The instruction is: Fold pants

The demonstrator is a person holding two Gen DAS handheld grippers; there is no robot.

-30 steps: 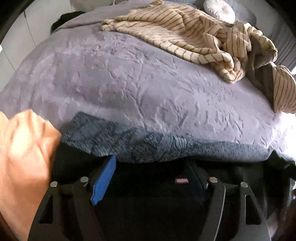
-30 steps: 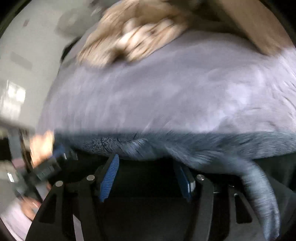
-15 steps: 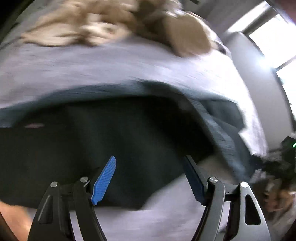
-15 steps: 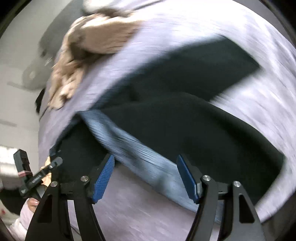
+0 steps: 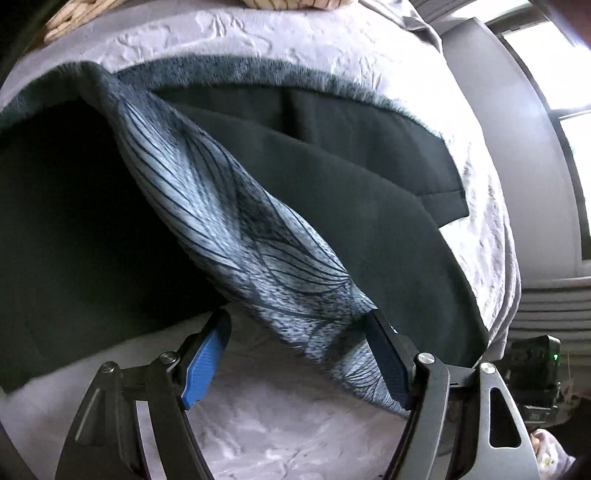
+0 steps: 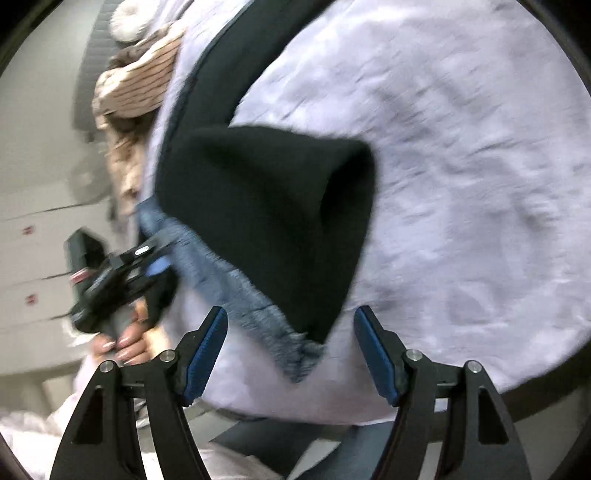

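Observation:
Black pants [image 5: 369, 229] lie spread on a lavender bedspread [image 5: 295, 424], with both legs running toward the right edge. A fuzzy blue-grey cloth [image 5: 236, 221] with dark line patterning crosses them diagonally. Its lower end lies between the pads of my left gripper [image 5: 297, 321], which stands open and pinches nothing. In the right wrist view a folded black pants end [image 6: 266, 206] and the blue-grey cloth's corner [image 6: 255, 317] lie just ahead of my right gripper [image 6: 291, 317], whose jaws are open and hold nothing. A hand [image 6: 125, 343] carries the left gripper at the left.
A beige striped garment [image 6: 136, 88] and a round white cushion [image 6: 129, 18] lie at the bed's far end. A grey wall and bright window [image 5: 554, 55] flank the bed. A black device with a green light [image 5: 539, 354] sits beyond the bed's edge.
Both views have swung from the waistband close under the jaws to the pant legs and the blue-grey cloth. The right jaws have widened slightly. The hand has left the left wrist view.

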